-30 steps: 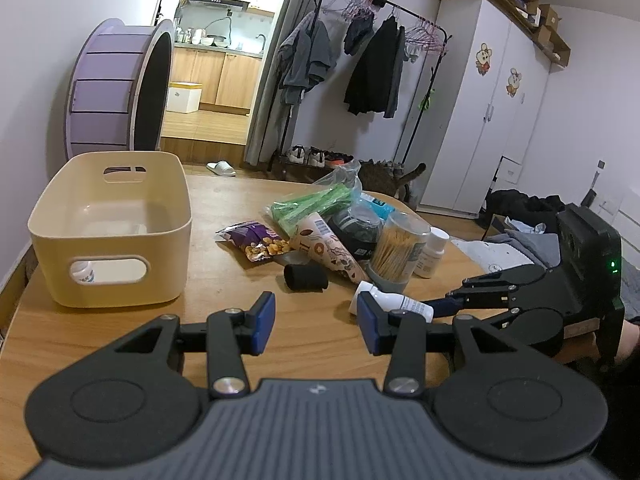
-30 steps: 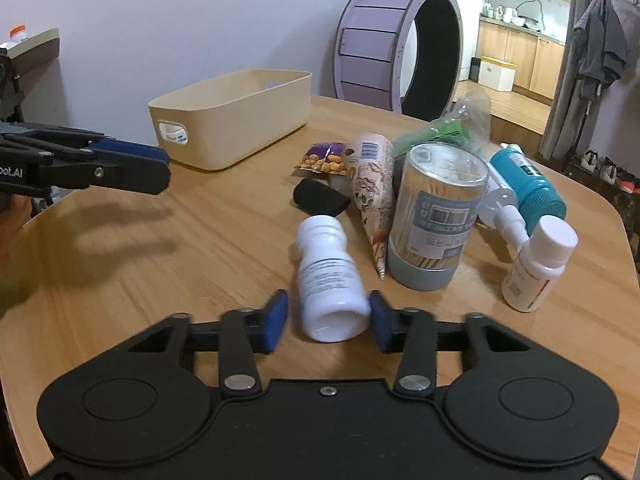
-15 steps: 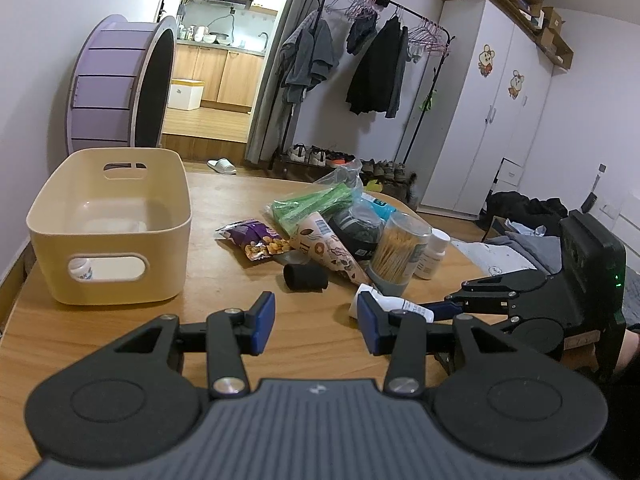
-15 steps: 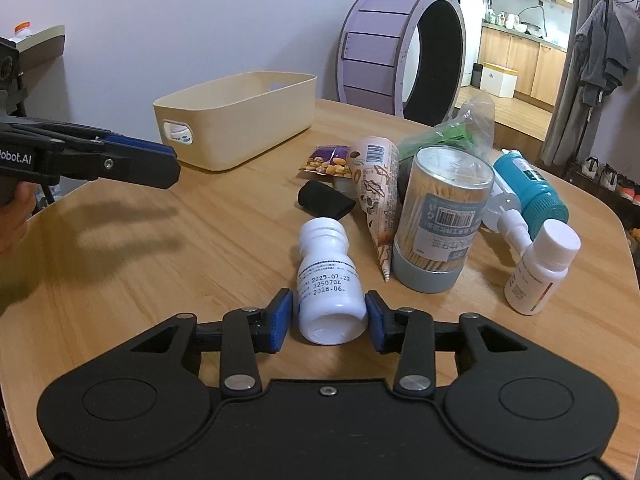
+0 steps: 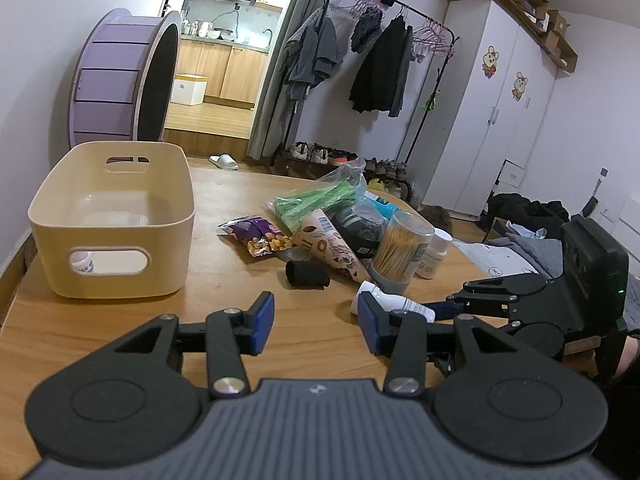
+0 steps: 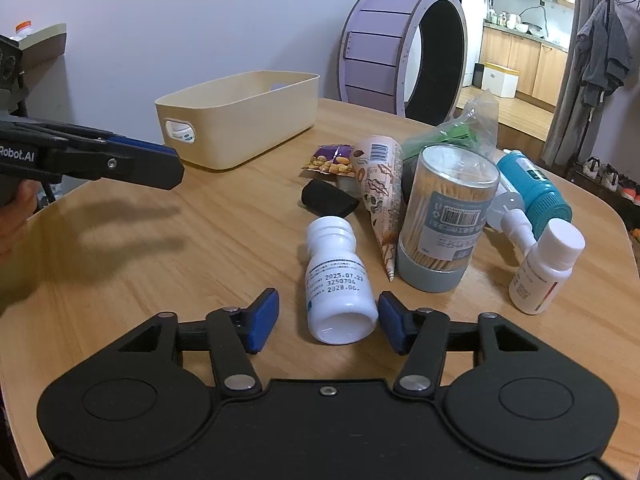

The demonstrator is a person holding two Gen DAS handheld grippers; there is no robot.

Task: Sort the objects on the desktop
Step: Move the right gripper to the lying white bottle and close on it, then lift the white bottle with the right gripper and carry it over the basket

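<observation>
A white pill bottle [image 6: 338,280] lies on its side on the wooden table, its base between the pads of my open right gripper [image 6: 328,322]; the pads stand a little apart from it on both sides. It also shows in the left wrist view [image 5: 390,303]. My left gripper [image 5: 316,320] is open and empty above the table's near part, and shows in the right wrist view [image 6: 160,166]. A cream basket [image 5: 112,216] stands at the left with a small white item inside. A pile of objects lies at centre: a toothpick jar [image 6: 446,216], a paper cone [image 6: 380,188], a snack packet [image 6: 332,158].
Also in the pile are a black roll [image 6: 326,200], a teal bottle [image 6: 534,188], a white spray bottle [image 6: 512,216], a small white bottle [image 6: 546,268] and a green bag [image 5: 316,200]. A purple wheel [image 5: 120,84] stands behind the table.
My right gripper has opened a little wider around the white bottle's base. The left gripper has risen and drawn back slightly.
</observation>
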